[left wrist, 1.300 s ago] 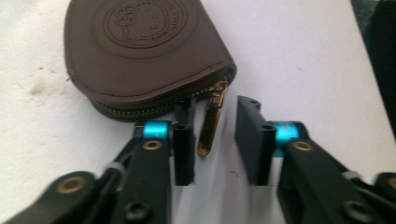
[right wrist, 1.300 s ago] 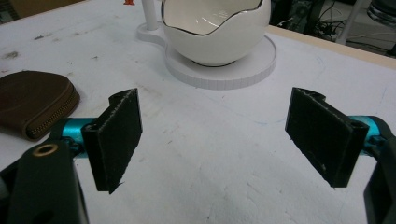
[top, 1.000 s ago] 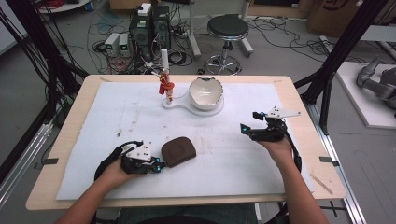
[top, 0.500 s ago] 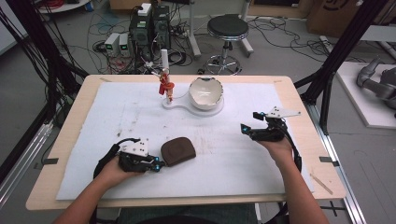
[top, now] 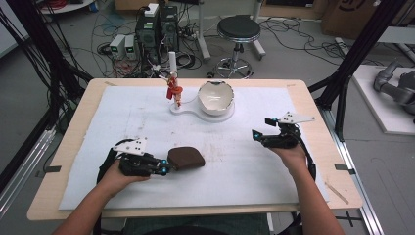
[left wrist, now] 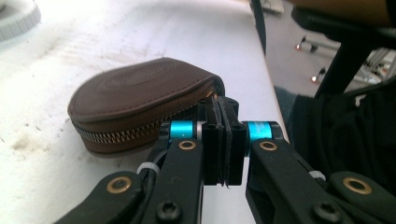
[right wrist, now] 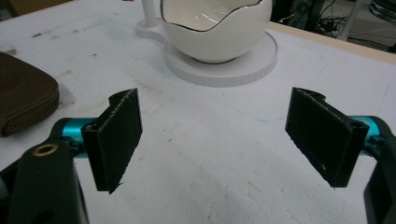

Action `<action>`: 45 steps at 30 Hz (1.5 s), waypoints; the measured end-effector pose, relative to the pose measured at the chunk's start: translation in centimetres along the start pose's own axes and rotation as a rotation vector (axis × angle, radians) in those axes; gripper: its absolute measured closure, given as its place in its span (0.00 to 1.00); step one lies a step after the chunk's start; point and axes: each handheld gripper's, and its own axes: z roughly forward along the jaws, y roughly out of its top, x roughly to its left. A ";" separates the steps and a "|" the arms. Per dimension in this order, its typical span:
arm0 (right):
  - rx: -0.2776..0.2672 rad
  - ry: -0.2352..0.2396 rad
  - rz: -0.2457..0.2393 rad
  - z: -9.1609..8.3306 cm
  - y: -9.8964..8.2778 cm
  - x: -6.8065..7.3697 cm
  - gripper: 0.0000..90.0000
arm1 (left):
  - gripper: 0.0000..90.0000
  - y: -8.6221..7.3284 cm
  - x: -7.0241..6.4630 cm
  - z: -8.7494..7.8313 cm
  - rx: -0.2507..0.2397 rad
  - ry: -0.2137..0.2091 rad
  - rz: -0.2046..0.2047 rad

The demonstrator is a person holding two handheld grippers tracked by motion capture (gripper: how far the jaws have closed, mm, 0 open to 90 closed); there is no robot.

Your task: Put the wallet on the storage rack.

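A: How far along does this look?

B: Early, I'd judge. The brown zip pouch [top: 186,158] lies flat on the white sheet of the counter [top: 293,181], on the near side of the white bowl [top: 215,97] and a little to its left, and its zip looks closed along the stretch I can see. The left tongs [top: 165,169] are pressed together right at the pouch's corner, seemingly pinching the zip pull, so the grip seems made and the opening is left to do.

A: And the other hand?

B: The right tongs [top: 259,136] stand wide apart with nothing between them, well to the right of the pouch and nearer than the bowl.

A: Anything you can't make out?

B: The pull itself is hidden between the pads [left wrist: 232,140]. The pouch's far side is out of sight, and the small red thing [top: 174,91] left of the bowl is too small to tell.
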 end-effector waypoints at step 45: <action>-0.015 0.006 0.035 -0.9 -0.1 -0.2 0.21 | 0.98 8.7 4.1 -0.7 -0.151 0.071 -0.088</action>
